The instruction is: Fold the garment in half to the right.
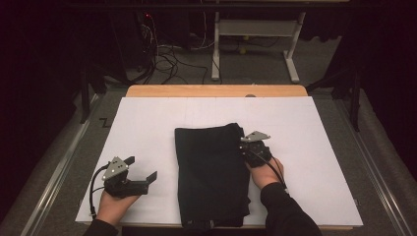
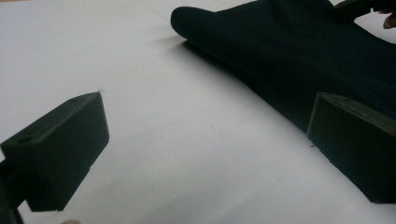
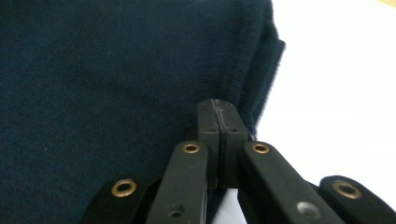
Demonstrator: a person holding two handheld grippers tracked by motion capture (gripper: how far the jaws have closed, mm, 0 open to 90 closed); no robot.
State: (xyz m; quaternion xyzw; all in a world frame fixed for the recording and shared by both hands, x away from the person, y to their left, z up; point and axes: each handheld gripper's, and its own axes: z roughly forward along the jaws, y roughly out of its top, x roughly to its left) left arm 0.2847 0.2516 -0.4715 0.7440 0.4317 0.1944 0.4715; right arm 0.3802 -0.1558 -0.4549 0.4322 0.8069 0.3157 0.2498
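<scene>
In the high view, a folded dark garment point(image 1: 211, 174) lies on a white sheet point(image 1: 147, 118) that covers a wooden table point(image 1: 216, 90). The garment sits near the middle of the sheet, a little toward the person's side, its long edges running from near to far and its near end close to the sheet's front edge. The left gripper point(image 1: 144, 173) rests on the sheet just left of the garment, apart from it, held in the person's left hand point(image 1: 114, 206), its jaws spread wide with nothing between them. The right gripper point(image 1: 244, 145) lies at the garment's right edge, toward the far corner, held by the right hand point(image 1: 265, 174) in a dark sleeve point(image 1: 287, 214). A grey three-cornered plate shows on top of each gripper. Beyond the table are a grey floor, loose cables point(image 1: 167, 59) and a white frame point(image 1: 255, 34). No brand, label or writing can be read anywhere.

In the left gripper view, the two black jaws stand far apart over bare white sheet, and the garment's rounded folded edge runs across the upper right, passing behind the right-hand jaw.

In the right gripper view, the jaws are pressed together, pad against pad, at the garment's edge. The cloth reads as dark navy knit with a ribbed, layered border. Whether any fabric is pinched between the pads cannot be told.
</scene>
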